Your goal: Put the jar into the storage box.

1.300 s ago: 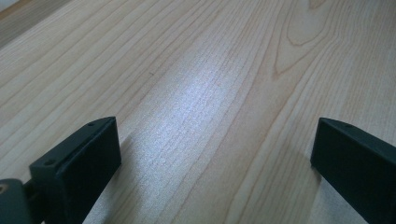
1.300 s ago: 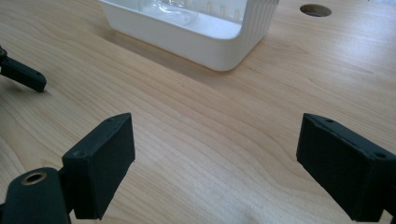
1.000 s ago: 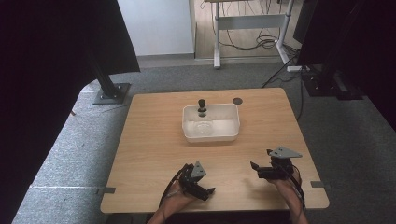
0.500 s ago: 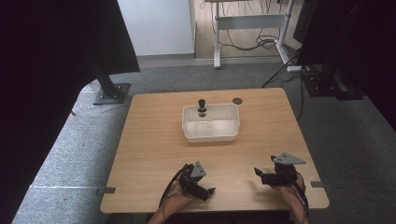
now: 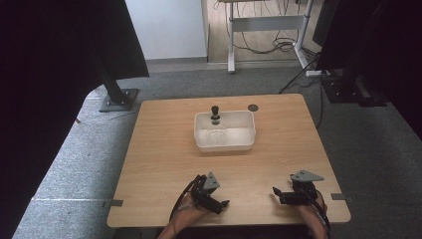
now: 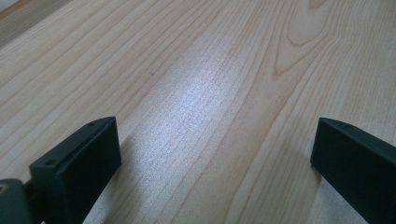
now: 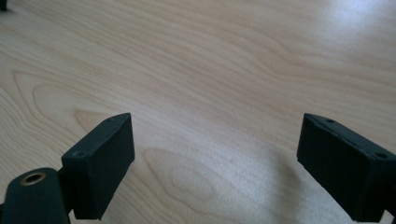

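Observation:
A white rectangular bin [image 5: 224,144] sits at the middle of the wooden table [image 5: 164,149]. A black knob-shaped object [image 5: 215,112] stands upright at the bin's far wall, and something clear and round [image 5: 217,136] lies inside. My left gripper [image 5: 222,204] rests near the front edge, jaws pointing right, and it is open. My right gripper [image 5: 276,193] lies near the front right, jaws pointing left, also open. In the left gripper view the left gripper [image 6: 215,140] has only bare wood between its jaws. The right gripper [image 7: 215,140] in its own view shows the same.
A small dark round disc [image 5: 253,107] is set in the table top behind the bin's right end. Grey carpet surrounds the table. A black stand base [image 5: 118,99] sits on the floor at far left, and a desk frame with cables [image 5: 268,30] stands beyond.
My right gripper has slid a little toward the table's front edge and to the right. The left gripper and the bin have stayed put.

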Motion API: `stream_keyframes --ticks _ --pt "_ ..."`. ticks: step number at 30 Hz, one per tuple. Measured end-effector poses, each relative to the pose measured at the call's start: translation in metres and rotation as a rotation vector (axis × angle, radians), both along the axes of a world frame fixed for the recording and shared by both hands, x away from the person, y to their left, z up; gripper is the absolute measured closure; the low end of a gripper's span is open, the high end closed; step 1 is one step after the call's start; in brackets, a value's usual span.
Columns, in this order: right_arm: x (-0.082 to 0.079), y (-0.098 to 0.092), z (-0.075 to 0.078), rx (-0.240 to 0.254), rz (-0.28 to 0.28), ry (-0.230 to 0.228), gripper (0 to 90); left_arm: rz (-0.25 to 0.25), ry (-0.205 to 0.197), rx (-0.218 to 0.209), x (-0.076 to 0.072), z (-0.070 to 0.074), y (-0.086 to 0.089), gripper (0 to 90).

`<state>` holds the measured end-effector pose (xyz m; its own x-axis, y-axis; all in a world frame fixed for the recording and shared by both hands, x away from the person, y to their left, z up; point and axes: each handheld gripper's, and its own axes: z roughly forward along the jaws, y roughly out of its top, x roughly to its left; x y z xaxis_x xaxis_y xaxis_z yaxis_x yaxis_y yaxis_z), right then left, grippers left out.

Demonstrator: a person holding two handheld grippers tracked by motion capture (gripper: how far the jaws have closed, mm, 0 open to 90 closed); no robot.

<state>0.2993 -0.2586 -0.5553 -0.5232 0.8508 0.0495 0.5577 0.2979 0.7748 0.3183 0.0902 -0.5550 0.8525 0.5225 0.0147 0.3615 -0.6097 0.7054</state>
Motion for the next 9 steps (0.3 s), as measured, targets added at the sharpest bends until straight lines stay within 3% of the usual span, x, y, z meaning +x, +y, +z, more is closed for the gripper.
stream_keyframes --ticks 9 --pt "-0.0006 -0.0006 -0.0038 -0.038 -0.010 0.042 10.7 0.000 0.001 0.000 0.0000 0.0000 0.0000 1.1"
